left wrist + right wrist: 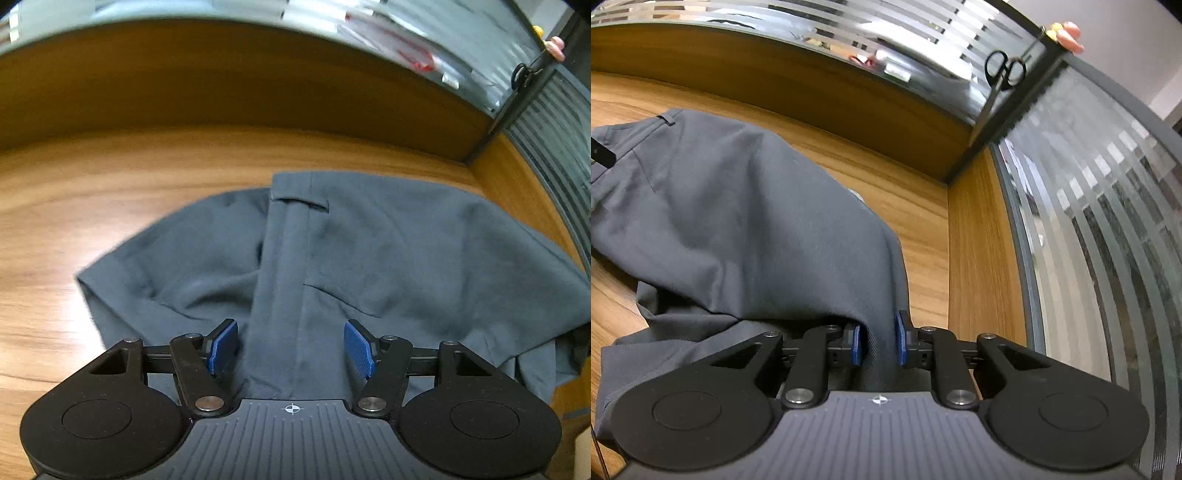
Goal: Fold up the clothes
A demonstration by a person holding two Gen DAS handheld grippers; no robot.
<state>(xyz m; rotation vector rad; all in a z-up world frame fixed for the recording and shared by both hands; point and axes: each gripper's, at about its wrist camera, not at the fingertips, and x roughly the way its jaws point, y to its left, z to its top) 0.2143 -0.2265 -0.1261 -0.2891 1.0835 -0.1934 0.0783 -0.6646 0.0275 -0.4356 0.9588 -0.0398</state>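
A pair of dark grey trousers point(369, 251) lies rumpled on the wooden table point(110, 192), waistband with a belt loop at the far side. My left gripper point(291, 343) is open, its blue pads point(225, 345) on either side of a fold of the cloth, not pinching it. In the right wrist view the same trousers point(738, 229) drape up toward the camera. My right gripper point(878, 343) is shut on a bunched fold of the trousers, lifted a little off the table.
A wooden back panel point(221, 81) and a striped frosted glass partition point(1108, 221) wall the desk at the back and right. Black scissors point(1004, 72) hang at the partition corner. Bare table lies to the left of the trousers.
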